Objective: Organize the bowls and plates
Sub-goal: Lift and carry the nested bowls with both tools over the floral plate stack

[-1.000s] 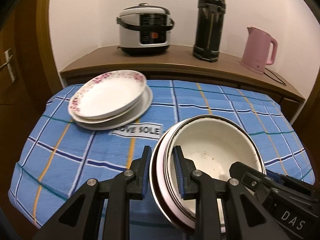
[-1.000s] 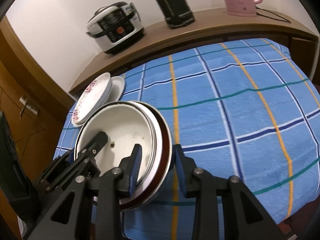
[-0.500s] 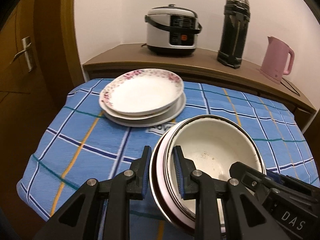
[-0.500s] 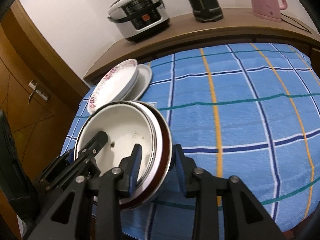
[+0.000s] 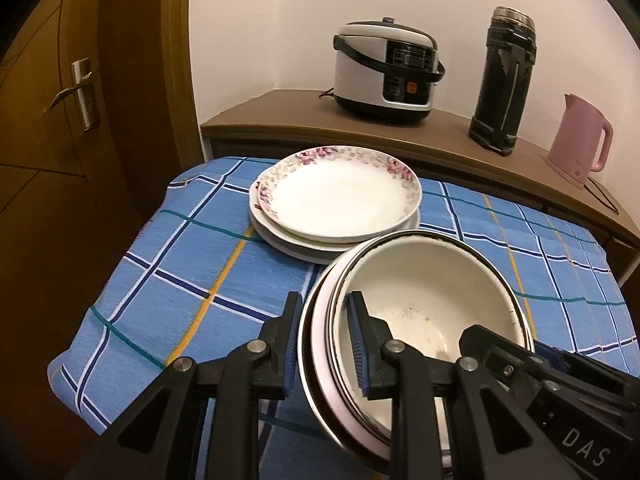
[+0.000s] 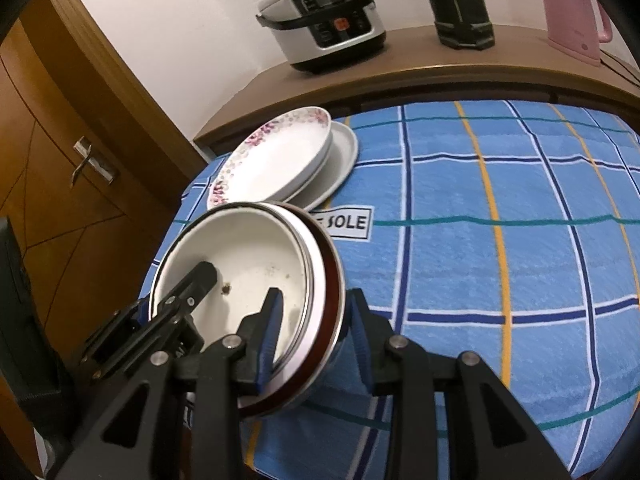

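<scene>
Both views have swung since the earlier frames: the plate stack (image 5: 340, 204) now sits centre frame, closer to the carried bowls, door handle (image 5: 78, 94) showing far left. Left gripper (image 5: 326, 340) clamped on the left rim of the nested bowls (image 5: 420, 308) (white enamel one inside, dark-rimmed outer), lower centre, held above the blue checked tablecloth (image 5: 192, 264). Right gripper (image 6: 314, 334) clamped on the same stack's opposite rim, lower centre of its view. Flowered plate tops the stack. Rice cooker (image 5: 386, 68), black thermos (image 5: 504, 84), pink kettle (image 5: 578, 142) on the shelf, upper right.
</scene>
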### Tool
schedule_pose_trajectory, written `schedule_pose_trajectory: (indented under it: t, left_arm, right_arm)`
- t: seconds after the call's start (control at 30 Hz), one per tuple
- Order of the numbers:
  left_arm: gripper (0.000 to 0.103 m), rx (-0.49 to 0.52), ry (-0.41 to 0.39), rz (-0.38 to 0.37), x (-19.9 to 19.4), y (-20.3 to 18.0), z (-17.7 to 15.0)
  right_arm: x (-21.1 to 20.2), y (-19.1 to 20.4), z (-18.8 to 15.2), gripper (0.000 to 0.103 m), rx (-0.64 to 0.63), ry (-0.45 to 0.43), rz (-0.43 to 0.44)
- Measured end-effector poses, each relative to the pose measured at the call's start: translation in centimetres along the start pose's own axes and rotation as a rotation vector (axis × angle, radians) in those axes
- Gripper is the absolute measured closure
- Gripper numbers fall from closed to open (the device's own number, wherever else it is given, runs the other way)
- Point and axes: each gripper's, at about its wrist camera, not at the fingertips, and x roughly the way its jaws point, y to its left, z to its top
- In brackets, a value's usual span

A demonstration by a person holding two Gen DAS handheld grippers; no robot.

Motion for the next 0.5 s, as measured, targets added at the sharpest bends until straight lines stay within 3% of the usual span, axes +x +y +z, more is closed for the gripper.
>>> schedule_pose_trajectory:
  t: [0.5]
  left_arm:
    - [0.078,-0.034,-0.001,0.025,0.7,2.1,1.4]
  right_arm:
    - [1.7,1.9,1.3,0.069,-0.038,0.016,0.023]
